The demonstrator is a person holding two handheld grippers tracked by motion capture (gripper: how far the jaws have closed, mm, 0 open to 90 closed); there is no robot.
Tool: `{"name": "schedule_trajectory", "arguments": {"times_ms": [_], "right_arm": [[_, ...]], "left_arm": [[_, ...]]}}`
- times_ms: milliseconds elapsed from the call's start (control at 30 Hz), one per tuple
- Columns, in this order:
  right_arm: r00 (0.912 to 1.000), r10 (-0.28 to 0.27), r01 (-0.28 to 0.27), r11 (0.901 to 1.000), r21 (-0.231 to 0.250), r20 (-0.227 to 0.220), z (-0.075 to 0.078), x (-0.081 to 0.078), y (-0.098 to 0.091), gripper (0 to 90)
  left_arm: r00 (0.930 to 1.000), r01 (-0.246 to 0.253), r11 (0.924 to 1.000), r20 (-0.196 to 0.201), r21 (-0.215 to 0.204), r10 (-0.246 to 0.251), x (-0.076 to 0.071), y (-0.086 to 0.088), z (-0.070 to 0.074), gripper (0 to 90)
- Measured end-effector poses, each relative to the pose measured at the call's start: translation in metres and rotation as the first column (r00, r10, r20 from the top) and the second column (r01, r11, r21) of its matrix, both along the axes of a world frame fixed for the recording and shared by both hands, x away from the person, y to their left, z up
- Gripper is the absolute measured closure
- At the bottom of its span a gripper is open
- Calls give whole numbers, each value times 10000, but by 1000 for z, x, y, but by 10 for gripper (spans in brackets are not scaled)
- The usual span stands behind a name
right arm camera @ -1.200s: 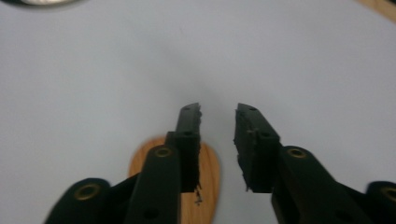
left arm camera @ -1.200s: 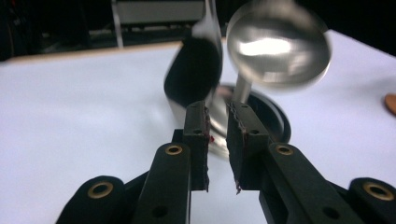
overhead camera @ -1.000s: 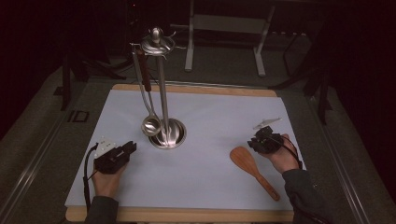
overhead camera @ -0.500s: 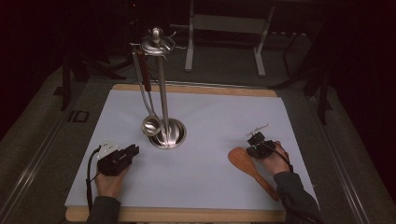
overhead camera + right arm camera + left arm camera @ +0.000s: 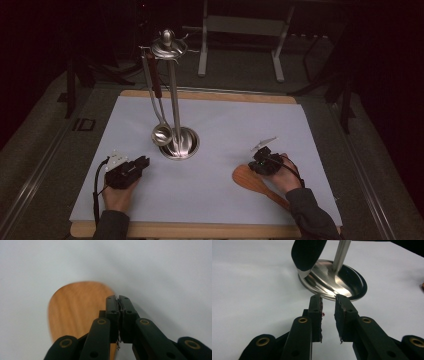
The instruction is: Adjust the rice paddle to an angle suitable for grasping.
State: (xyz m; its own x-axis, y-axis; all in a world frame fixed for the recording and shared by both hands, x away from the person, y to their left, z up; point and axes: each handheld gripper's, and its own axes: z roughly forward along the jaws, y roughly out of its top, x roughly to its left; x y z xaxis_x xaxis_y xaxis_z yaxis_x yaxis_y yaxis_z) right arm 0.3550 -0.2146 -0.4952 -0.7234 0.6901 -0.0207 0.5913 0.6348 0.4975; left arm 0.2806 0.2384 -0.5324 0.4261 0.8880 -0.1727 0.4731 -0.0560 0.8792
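Left gripper (image 5: 141, 162): rests on the table mat at the near left, held in the person's left hand (image 5: 120, 196). In the left gripper view (image 5: 328, 305) the jaws stand apart with a narrow gap and nothing between them; they point at the stand's base.

Table mat (image 5: 225, 125): a pale sheet covering a wooden board, whose edge shows along the far and near sides.

Utensil stand (image 5: 172, 100): a polished metal post, upright on a round dished base (image 5: 184, 145) just left of the mat's middle, with a ring and knob at the top. In the left gripper view the base (image 5: 347, 283) lies just beyond the jaw tips.

Ladle (image 5: 161, 131): hangs from the stand's top ring on its left side, with a dark handle above and the bowl low, just above the rim of the base. Whether the bowl touches the base cannot be told.

Wooden spatula (image 5: 250, 180): lies flat on the mat at the near right, blade toward the middle, handle running back under the right hand.

Right gripper (image 5: 257, 164): held in the right hand (image 5: 282, 176), just over the right edge of the spatula blade. Its jaws have just been closing; in the right gripper view (image 5: 118, 300) they are pressed together with nothing between them, above the blade (image 5: 77, 307).
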Motion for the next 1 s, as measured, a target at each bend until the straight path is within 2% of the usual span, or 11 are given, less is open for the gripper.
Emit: {"name": "schedule_trajectory", "arguments": {"times_ms": [167,300,433,733,800,867,933,1000], "right_arm": [[9998,188,-188,9998,26,115,3,-20,-15,895],[9999,118,-118,9999,59,-42,0,-36,-34,900],[9993,362,-362,9993,12,-105,-1,-53,-47,900],[9917,1130,-1154,9927,-356,-616,-4,-90,-56,900],[9914,1126,-1180,9897,-815,-674,-8,-95,-57,900],[9921,1062,-1111,9911,-739,-666,-9,-96,-60,900],[9945,916,-967,9893,-1094,-504,-8,-93,-63,900],[9963,703,-755,9904,-1157,-485,-8,-87,-67,900]], "left_arm": [[10000,-8,10000,-14,-12,8,0,1,0,760],[10000,-31,10000,-35,3,31,0,2,0,760],[10000,-48,10000,-65,-4,48,1,1,-1,760],[9999,-78,10000,-72,-19,78,0,2,-1,760],[9999,-75,10000,-73,-7,75,1,3,-1,760],[9999,-70,10000,-85,13,70,1,2,-1,760],[9999,-72,10000,-78,20,73,1,2,-1,760],[9999,-86,10000,-73,-10,86,1,2,-1,760]]}}
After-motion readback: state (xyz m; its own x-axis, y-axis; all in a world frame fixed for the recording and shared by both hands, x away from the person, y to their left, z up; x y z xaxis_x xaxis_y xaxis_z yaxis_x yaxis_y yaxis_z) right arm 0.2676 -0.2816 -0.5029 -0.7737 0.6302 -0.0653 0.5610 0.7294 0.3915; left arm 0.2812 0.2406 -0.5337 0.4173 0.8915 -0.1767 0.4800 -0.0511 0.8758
